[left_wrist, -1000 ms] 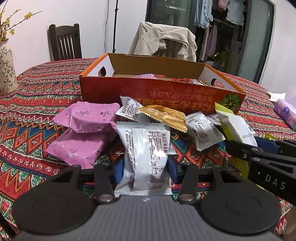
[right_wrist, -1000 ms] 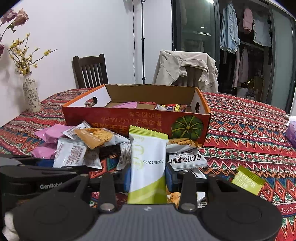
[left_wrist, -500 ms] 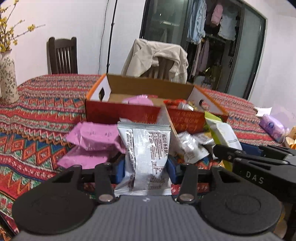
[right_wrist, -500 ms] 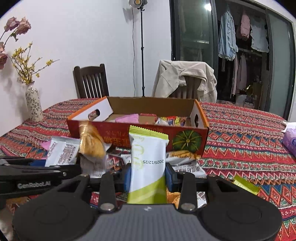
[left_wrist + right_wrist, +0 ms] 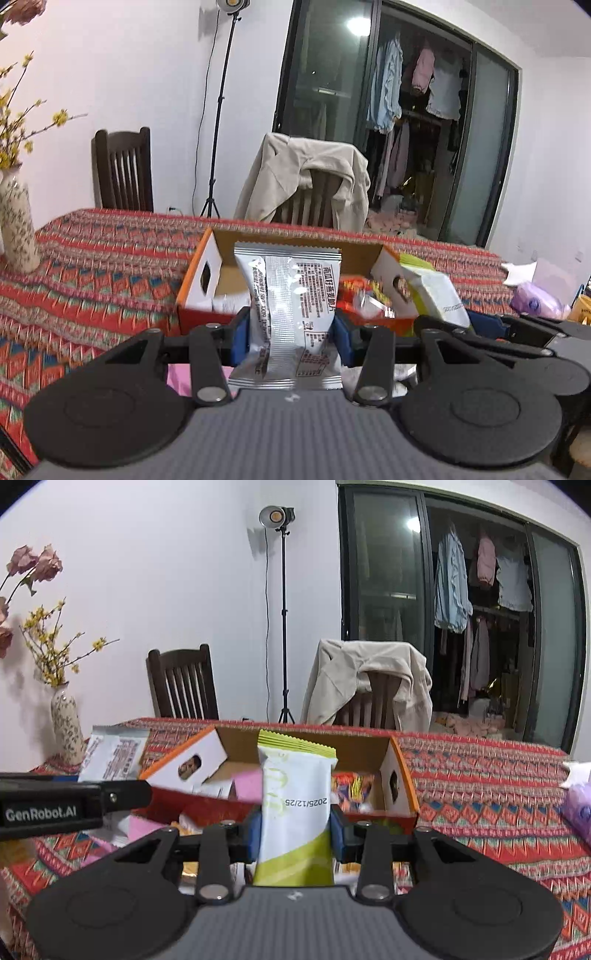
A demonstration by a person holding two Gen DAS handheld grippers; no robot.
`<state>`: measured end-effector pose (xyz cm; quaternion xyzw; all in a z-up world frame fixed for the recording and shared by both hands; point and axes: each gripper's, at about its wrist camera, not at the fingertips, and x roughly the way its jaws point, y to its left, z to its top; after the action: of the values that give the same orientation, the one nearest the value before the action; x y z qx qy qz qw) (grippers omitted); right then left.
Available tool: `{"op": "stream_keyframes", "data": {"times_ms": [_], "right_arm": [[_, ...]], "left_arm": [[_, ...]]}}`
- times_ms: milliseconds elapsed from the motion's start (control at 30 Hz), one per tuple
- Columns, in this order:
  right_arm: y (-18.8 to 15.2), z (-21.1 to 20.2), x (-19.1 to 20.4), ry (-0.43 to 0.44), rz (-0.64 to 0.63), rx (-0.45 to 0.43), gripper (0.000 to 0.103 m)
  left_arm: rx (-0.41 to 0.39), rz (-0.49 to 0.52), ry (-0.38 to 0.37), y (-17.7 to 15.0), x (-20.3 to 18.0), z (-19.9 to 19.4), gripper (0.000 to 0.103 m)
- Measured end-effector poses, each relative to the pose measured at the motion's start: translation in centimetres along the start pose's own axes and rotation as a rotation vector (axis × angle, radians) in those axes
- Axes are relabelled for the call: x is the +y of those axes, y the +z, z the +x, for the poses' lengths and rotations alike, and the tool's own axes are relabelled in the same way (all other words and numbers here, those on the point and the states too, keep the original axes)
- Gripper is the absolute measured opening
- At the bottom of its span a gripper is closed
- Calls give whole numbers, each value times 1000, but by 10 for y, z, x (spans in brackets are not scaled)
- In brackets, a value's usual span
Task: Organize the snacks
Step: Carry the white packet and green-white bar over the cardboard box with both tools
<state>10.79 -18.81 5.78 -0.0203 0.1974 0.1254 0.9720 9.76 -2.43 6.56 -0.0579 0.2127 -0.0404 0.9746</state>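
The left gripper point(image 5: 291, 332) clamps a silver packet point(image 5: 291, 314) before the cardboard box point(image 5: 402, 775); the right gripper point(image 5: 295, 829) pinches a green-and-white packet point(image 5: 295, 812) just before the same box.

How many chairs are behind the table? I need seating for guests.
2: a bare dark wooden chair near the vase, and one draped with a beige jacket further right. Others may be out of view.
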Motion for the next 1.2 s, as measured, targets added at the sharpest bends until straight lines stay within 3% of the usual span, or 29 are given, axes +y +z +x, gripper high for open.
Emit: {"op": "stream_keyframes", "data": {"times_ms": [633,1000,1200], "right_arm": [[68,100,-17,-44,16,-23,36],[61,163,-38,-39,67,19,36],[53,174,-43,-34,79,56,36]], "left_arm": [[-44,-32,75,74,20,94,47],[2,-74,112,67,47,150,47],[31,-65,125,62,52,162,47]]}}
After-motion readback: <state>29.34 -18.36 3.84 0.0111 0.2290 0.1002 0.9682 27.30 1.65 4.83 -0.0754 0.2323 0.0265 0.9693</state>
